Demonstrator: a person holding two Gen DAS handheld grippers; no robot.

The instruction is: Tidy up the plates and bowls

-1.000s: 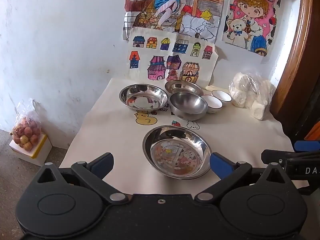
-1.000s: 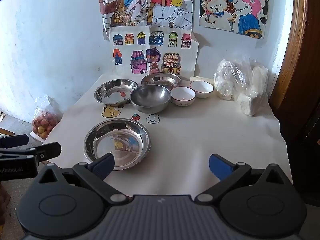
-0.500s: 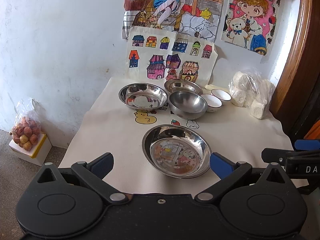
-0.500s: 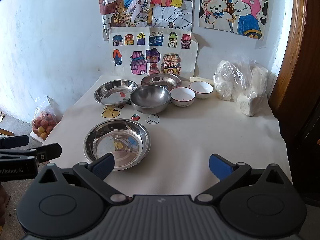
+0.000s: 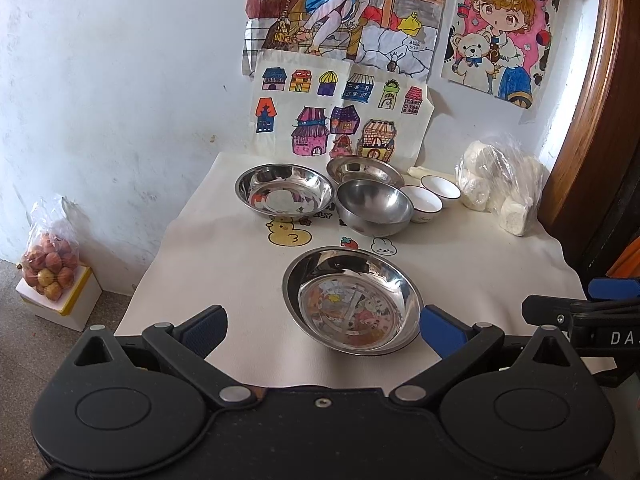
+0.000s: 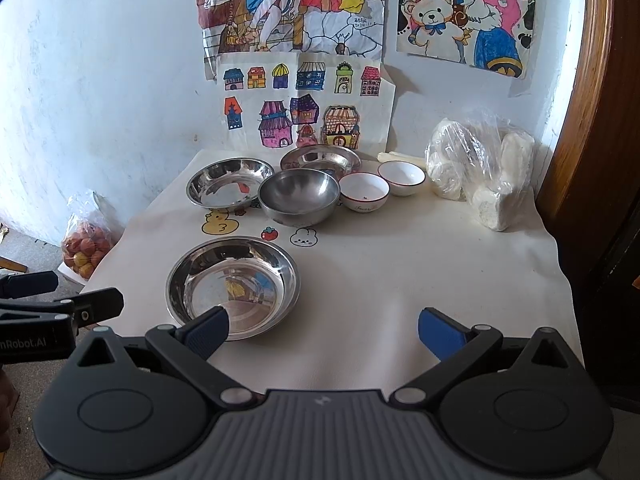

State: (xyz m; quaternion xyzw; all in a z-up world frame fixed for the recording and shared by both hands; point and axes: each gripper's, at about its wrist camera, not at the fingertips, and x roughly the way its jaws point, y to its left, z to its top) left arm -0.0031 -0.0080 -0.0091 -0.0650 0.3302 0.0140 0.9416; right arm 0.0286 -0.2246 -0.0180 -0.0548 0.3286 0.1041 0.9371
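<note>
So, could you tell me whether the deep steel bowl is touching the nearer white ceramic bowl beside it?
Cannot tell. In the right wrist view the deep steel bowl and the nearer white ceramic bowl meet rim to rim with no visible gap, but overlap could hide one; the left wrist view shows the same.

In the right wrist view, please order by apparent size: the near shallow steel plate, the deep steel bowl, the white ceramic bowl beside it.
1. Near shallow steel plate, though nearness enlarges it.
2. Deep steel bowl.
3. White ceramic bowl.
</note>
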